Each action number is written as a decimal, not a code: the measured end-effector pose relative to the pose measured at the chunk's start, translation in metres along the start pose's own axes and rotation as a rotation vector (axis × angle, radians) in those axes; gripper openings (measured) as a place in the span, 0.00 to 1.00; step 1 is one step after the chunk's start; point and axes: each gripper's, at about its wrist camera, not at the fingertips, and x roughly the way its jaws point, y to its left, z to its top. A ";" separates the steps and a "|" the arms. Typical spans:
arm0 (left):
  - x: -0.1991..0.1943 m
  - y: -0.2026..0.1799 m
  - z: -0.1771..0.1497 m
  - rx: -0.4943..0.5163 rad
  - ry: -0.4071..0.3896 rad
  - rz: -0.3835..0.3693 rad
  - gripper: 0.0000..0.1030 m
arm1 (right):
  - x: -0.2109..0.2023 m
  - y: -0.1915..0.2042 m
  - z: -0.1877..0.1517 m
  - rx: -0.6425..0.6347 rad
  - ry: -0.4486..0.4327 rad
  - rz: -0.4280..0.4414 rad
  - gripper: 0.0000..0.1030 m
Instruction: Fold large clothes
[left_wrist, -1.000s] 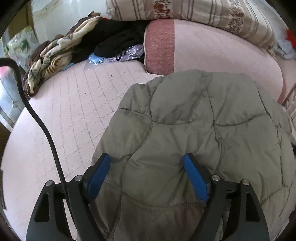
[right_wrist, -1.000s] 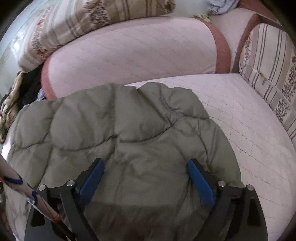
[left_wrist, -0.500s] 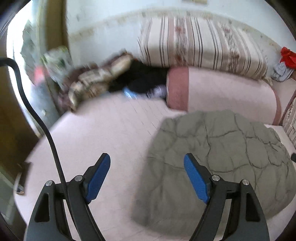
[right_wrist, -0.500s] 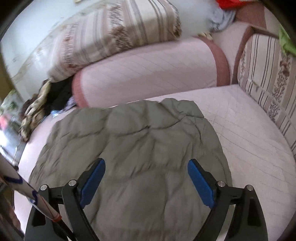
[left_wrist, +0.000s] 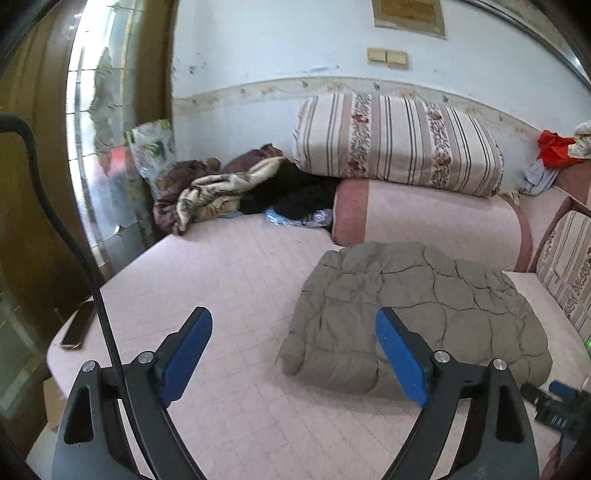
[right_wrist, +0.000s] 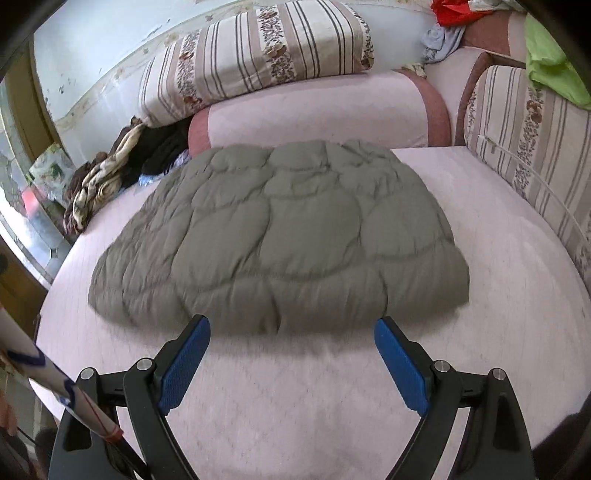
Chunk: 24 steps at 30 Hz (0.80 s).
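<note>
Jacket: olive quilted puffer jacket (right_wrist: 280, 236) is lying folded on the pink bed (right_wrist: 498, 295).
Left gripper (left_wrist: 293, 341): gaping wide, empty.
Right gripper (right_wrist: 291, 349): gaping wide, empty.
Writing: none is showing legibly.

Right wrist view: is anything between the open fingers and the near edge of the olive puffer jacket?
Nothing visible. Only bare pink quilted bed cover lies between the right gripper and the near edge of the olive puffer jacket. The left gripper is open too, with the jacket's left edge just ahead of its right finger.
</note>
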 end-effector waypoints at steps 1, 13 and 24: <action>-0.006 0.001 -0.001 0.000 -0.007 0.012 0.87 | -0.004 0.003 -0.006 -0.003 -0.002 -0.003 0.91; -0.076 0.017 -0.014 -0.045 -0.135 0.173 0.95 | -0.043 0.026 -0.045 -0.011 -0.017 -0.057 0.91; -0.110 0.027 -0.019 -0.065 -0.155 0.065 0.99 | -0.064 0.051 -0.059 -0.098 -0.047 -0.109 0.91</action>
